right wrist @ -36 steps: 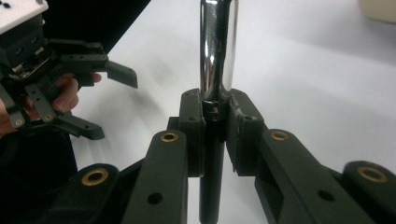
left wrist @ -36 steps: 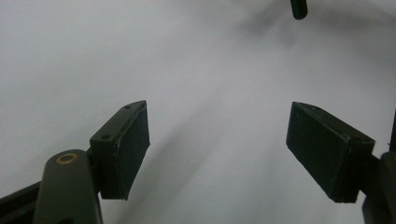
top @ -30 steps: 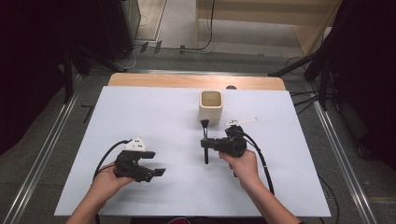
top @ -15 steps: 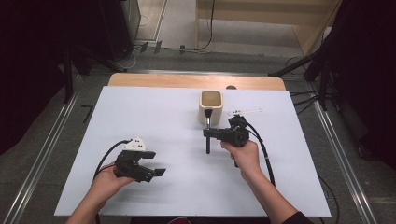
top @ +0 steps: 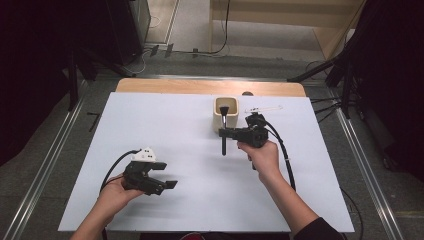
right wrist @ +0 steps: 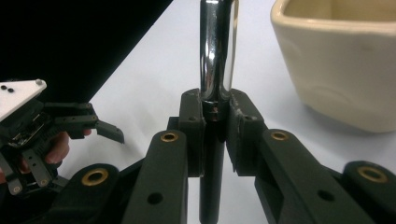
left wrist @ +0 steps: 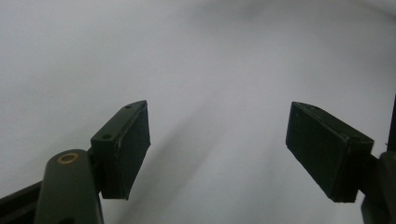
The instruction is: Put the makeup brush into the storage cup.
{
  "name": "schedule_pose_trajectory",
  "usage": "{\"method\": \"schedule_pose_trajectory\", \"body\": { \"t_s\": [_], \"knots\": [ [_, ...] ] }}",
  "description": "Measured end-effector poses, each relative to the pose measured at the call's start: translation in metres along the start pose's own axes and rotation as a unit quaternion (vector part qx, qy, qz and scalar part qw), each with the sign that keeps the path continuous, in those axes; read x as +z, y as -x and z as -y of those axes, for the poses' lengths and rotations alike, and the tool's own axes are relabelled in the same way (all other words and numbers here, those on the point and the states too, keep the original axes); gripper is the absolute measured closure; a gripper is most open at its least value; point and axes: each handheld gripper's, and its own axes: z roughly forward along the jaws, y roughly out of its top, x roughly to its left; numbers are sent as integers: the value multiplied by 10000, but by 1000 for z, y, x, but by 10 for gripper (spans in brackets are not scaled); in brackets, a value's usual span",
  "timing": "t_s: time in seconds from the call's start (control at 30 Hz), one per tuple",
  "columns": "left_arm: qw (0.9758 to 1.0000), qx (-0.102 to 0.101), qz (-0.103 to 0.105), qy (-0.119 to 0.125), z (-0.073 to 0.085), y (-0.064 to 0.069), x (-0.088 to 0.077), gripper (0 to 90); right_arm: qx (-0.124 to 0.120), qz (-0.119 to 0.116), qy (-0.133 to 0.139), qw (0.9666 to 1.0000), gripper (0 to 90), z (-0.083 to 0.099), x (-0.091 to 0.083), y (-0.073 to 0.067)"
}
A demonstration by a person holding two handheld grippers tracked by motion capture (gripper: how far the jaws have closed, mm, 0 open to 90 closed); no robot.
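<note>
The right claw (top: 224, 133) pinches a makeup brush (top: 224, 131) at mid-handle, its bristle end over the cream cup (top: 226, 117) at upper centre; dropping it in remains. The left claw (top: 169, 177) rests spread, lower left on the table (top: 150, 120).

A white table (top: 165, 125) has a wooden strip (top: 210, 87) along its far edge. A thin clear stick (top: 263, 108) lies near that edge. Grey floor (top: 55, 150) and metal rails (top: 372, 175) flank the table; cables (top: 220, 47) lie beyond it.
</note>
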Motion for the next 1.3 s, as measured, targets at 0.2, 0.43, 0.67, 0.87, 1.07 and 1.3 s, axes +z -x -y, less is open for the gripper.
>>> {"method": "schedule_pose_trajectory", "body": {
  "t_s": [0.2,0.43,0.67,0.87,1.07,1.3],
  "knots": [
    [10000,2,3,-4,0,-1,0,229,-3,28,34,10000,791,-6,-1,-1],
    [10000,-5,6,-8,0,-1,0,229,-48,98,120,9999,791,-17,-5,-4],
    [10000,-10,15,1,0,0,0,229,-17,181,188,9997,791,-28,-9,-2],
    [10000,-4,14,-12,0,0,0,230,-50,214,284,9994,791,-40,-14,-4],
    [10000,-8,18,-13,0,-1,0,230,-31,288,351,9990,791,-51,-19,-3],
    [10000,-1,26,-31,0,0,1,229,26,379,408,9984,792,-63,-22,0]
  ]
}}
